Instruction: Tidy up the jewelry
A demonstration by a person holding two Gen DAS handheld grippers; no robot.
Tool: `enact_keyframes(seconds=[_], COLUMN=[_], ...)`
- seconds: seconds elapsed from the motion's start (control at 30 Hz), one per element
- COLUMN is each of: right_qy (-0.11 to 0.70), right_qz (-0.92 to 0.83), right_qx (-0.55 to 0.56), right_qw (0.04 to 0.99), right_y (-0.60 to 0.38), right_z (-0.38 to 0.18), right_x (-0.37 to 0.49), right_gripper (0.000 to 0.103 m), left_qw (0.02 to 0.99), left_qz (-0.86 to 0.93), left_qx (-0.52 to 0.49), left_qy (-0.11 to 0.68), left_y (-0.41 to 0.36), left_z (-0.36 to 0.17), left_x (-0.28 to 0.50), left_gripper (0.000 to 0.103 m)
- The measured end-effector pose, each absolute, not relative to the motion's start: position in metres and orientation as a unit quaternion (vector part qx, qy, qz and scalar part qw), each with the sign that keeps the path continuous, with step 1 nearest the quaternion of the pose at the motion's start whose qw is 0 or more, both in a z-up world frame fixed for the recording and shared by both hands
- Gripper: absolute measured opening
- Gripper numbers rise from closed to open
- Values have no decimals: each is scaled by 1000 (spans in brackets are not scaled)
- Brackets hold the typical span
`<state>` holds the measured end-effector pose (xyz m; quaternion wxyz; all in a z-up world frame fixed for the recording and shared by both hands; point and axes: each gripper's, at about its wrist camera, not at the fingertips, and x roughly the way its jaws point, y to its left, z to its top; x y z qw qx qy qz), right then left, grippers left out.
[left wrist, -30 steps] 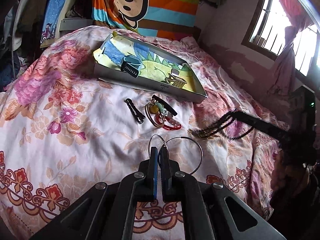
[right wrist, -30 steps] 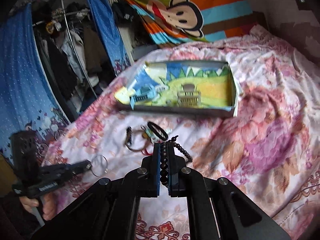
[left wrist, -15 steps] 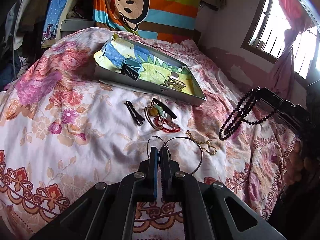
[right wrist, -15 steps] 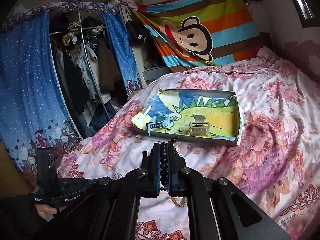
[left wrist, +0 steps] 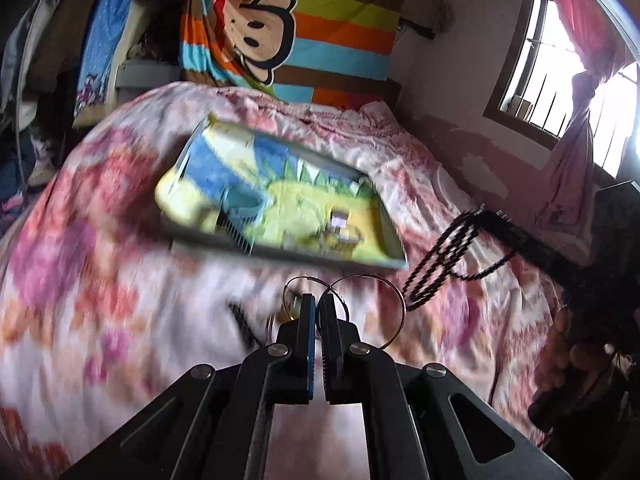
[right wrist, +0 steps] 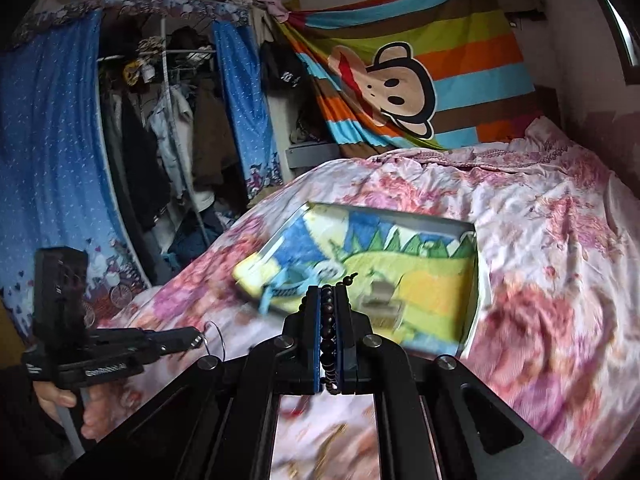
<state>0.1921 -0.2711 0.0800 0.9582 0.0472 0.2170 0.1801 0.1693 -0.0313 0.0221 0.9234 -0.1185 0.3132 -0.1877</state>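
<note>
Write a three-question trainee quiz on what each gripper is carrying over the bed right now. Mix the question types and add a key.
1. True or false: the left gripper is shut on the thin wire hoops.
2. Multiple choice: what does the right gripper hold? A) a gold chain B) the dark bead strand C) a hair clip
3. Fill in: the illustrated tray lies on the floral ____.

Key: 1 true. 2 B; in the left wrist view the beads hang in loops off that gripper's tip. 3 bedspread.
</note>
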Motion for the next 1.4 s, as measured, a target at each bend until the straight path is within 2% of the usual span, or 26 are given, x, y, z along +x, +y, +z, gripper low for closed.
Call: enact_keyframes(seconds=[0.23, 0.47, 0.83, 0.9, 0.97, 1.07, 1.2, 1.27, 1.33, 1.4], right_qy=[202, 242, 304, 306, 306, 298, 283, 274, 266, 261], right_qz=[142, 120, 106, 100, 95, 90, 78, 70, 64, 57], right_qx=[68, 112, 117, 113, 108, 107, 95, 91, 88, 80], right_qw=[967, 956, 940, 940, 941, 944, 951, 955, 958, 960], right_y=[-290, -317, -319, -319, -319, -322, -324, -325, -327, -325], right_z=[64, 7, -39, -40, -39, -34, -23, -16, -10, -3], right_x=[245, 286, 310, 310, 309, 303, 294, 289, 281, 275], right_gripper=[5, 5, 6, 7, 19, 41, 43, 56, 62, 67], left_qw=[933, 922, 901, 896, 894, 891, 894, 897, 903, 912], left_qz=[-161, -137, -112, -114, -110, -107, -112, -115, -113, -105], left_qx=[-127, -111, -106, -111, -106, -97, -106, -111, -124, -149], left_qy=[296, 346, 406, 414, 422, 430, 420, 413, 396, 367], left_y=[-57, -88, -111, -112, -113, -113, -110, -107, -101, -90], left_z=[38, 7, -31, -33, -34, -33, -23, -16, -6, 6], left_x=[245, 315, 351, 352, 353, 350, 342, 337, 327, 312], left_gripper=[3, 3, 3, 3, 4, 11, 25, 35, 71, 84])
